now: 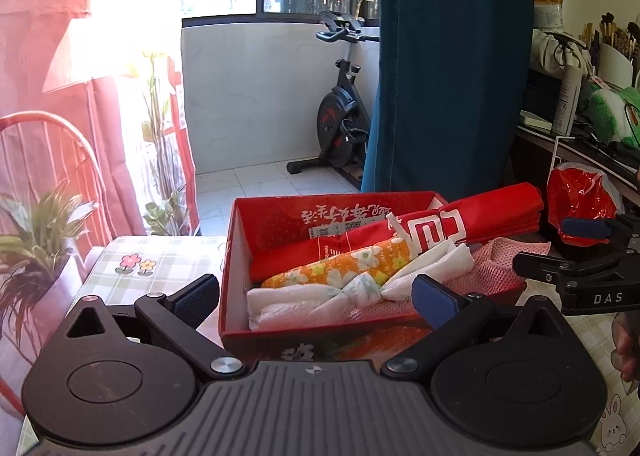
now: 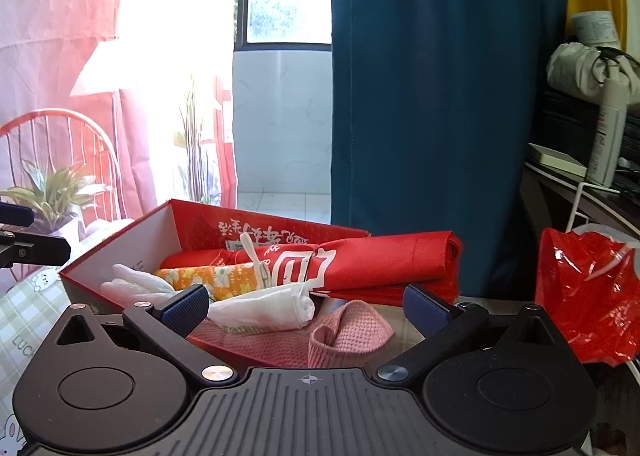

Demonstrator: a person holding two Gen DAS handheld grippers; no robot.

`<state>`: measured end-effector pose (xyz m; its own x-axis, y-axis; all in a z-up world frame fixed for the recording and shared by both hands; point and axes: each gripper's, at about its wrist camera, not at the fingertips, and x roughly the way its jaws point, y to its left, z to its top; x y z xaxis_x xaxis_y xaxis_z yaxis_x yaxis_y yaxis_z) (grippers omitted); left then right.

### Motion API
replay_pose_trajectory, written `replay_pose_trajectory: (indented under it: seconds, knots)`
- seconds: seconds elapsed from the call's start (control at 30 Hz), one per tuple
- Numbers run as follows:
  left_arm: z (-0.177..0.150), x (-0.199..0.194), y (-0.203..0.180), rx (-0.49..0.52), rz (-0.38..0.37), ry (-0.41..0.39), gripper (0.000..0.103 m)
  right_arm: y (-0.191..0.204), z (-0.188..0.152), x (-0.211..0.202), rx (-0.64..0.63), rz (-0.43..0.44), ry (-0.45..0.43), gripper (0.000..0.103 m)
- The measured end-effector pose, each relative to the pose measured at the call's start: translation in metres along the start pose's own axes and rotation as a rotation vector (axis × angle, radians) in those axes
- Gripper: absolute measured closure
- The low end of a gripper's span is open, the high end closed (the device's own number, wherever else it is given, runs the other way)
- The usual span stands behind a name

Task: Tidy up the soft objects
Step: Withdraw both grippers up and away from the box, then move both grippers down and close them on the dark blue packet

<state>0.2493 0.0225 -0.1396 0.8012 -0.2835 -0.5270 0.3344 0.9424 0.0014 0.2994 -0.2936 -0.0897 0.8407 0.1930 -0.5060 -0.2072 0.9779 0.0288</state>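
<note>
With both the left gripper (image 1: 316,298) and right gripper (image 2: 306,306) spread apart and empty, the pink mesh cloth (image 2: 348,336) spilling over the red box (image 1: 240,256) rim at lower centre likely wants a pinch at its fold, then tucking inside.

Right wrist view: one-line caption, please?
Open right tool faces a red box holding rolled red bag, floral cloth, white bags; pink mesh overhangs.

Pink mesh cloth (image 2: 348,332), glossy cardboard box (image 1: 276,216)

Rolled soft bundles (image 1: 352,268) (side by side) in red box (image 1: 236,256)
</note>
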Motion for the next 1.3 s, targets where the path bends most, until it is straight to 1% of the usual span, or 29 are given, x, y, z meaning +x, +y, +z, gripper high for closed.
replay_pose_trajectory:
  seconds: [0.23,0.37,0.6,0.7,0.87,1.07,1.3]
  knots:
    - [-0.024,-0.022,-0.002,-0.009,0.024,-0.014,0.0,0.002,-0.016,-0.027,0.018,0.01,-0.026,0.0]
    - [-0.04,-0.037,-0.002,-0.019,0.038,-0.026,0.0,0.007,-0.03,-0.039,0.015,-0.001,-0.03,0.0]
    - [-0.067,-0.053,0.0,-0.07,0.053,-0.032,0.0,0.017,-0.051,-0.06,0.025,-0.011,-0.043,0.0]
    - [-0.078,-0.057,0.0,-0.086,0.062,-0.032,0.0,0.022,-0.059,-0.068,0.037,-0.001,-0.044,0.0]
    - [-0.097,-0.062,-0.007,-0.064,0.082,-0.028,0.0,0.028,-0.074,-0.079,0.058,-0.009,-0.041,0.0]
    - [-0.114,-0.07,-0.009,-0.085,0.058,-0.019,0.0,0.035,-0.09,-0.089,0.052,-0.021,-0.041,0.0]
    - [-0.129,-0.076,-0.011,-0.094,0.048,-0.019,0.0,0.048,-0.106,-0.098,0.009,-0.026,-0.06,0.0]
